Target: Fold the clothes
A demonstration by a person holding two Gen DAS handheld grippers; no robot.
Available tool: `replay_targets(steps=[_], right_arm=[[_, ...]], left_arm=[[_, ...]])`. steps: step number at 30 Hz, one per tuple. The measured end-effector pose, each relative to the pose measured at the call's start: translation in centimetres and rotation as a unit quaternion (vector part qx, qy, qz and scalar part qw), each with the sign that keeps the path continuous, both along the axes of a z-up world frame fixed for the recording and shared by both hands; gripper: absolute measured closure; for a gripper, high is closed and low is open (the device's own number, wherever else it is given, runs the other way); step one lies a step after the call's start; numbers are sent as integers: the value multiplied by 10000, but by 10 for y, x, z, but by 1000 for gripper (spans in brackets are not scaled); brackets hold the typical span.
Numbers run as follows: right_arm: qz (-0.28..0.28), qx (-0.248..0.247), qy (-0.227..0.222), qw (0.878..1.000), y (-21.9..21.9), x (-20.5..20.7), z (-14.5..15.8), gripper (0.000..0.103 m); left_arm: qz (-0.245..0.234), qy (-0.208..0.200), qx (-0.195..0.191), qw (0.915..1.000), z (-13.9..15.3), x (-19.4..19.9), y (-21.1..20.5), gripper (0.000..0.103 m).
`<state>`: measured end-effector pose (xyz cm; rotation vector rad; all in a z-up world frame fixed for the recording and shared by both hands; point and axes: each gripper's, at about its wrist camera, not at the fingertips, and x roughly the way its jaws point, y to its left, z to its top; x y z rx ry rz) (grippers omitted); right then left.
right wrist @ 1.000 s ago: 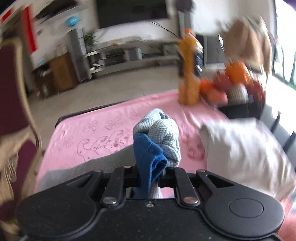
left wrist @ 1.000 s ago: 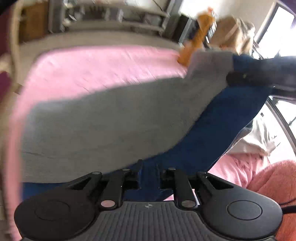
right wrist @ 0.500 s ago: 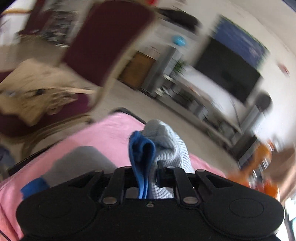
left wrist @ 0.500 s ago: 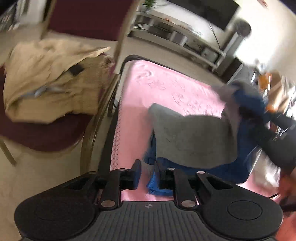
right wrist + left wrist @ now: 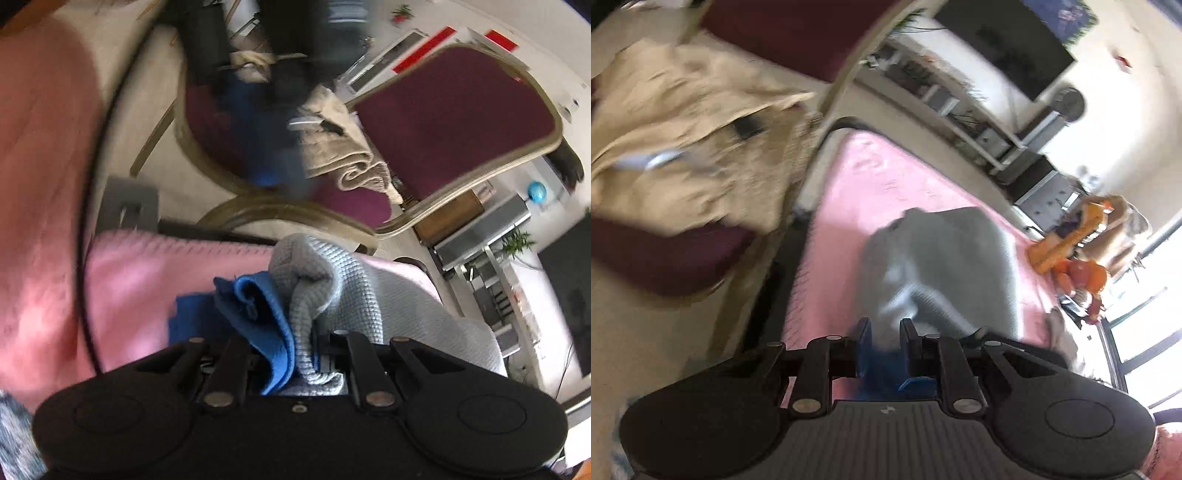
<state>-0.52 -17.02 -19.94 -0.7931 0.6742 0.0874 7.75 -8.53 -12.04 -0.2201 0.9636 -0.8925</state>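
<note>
Ahead, beyond both grippers: smooth pink cloth (image 5: 886,192), maroon padded chair (image 5: 454,122) heaped with crumpled beige fabric (image 5: 683,147). Nearer, grey and blue knit garment (image 5: 340,291), ribbed, bunched, pinched between left gripper (image 5: 884,332) and right gripper (image 5: 291,343). No readable writing.

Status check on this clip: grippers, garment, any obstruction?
Left gripper and right gripper both shut on the grey-and-blue knit garment. Garment bunched over the pink tablecloth. Maroon chair with beige clothes beside the table, not in the way.
</note>
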Motion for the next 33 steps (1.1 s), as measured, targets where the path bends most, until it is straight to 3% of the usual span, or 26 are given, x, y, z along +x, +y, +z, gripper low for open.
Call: replay_targets(steps=[3,6,8,9,10,13,17,19,21,24,27,31,33], right_arm=[[-68,195,45,9998,-5,3,7,89],[15,215,108,9997,-6,-1,10,85],[97,226,275,9993,-7,-8,12,79],[125,263,346,9990,-8,-13,15,70],[119,381,387,9985,-13,-21,21,61],[-40,802,366,9961,-29,-44,47,55],[-733,1606,116,9842,-63,-66,93,45],[-1221,2088,-63,9703,-84,-69,110,41],[-1925,2603,-218,9459,-109,-65,119,43],[-2838,3292,-283,9002,-144,-53,116,89],[-3362,3768,-213,8629,-165,-38,103,89],[-3747,3936,-271,8390,-175,-21,81,89],[-3938,3776,-143,8379,-179,-14,69,89]], left_arm=[[-531,191,2,9984,-2,20,-41,86],[-610,566,484,9954,-20,42,-74,88],[-550,798,727,9926,-31,51,-81,91],[-519,821,776,9922,-33,51,-80,91],[-499,779,816,9924,-33,50,-79,90],[-532,576,927,9926,-31,41,-75,88],[-676,162,1263,9896,-29,22,-74,83],[-729,-3,1407,9874,-29,13,-74,83],[-758,-114,1506,9856,-29,6,-72,83],[-770,-126,1596,9841,-31,2,-68,83],[-766,-114,1745,9816,-35,2,-73,83],[-795,-252,1952,9772,-39,-1,-79,83],[-833,-318,2046,9748,-40,-3,-82,83]])
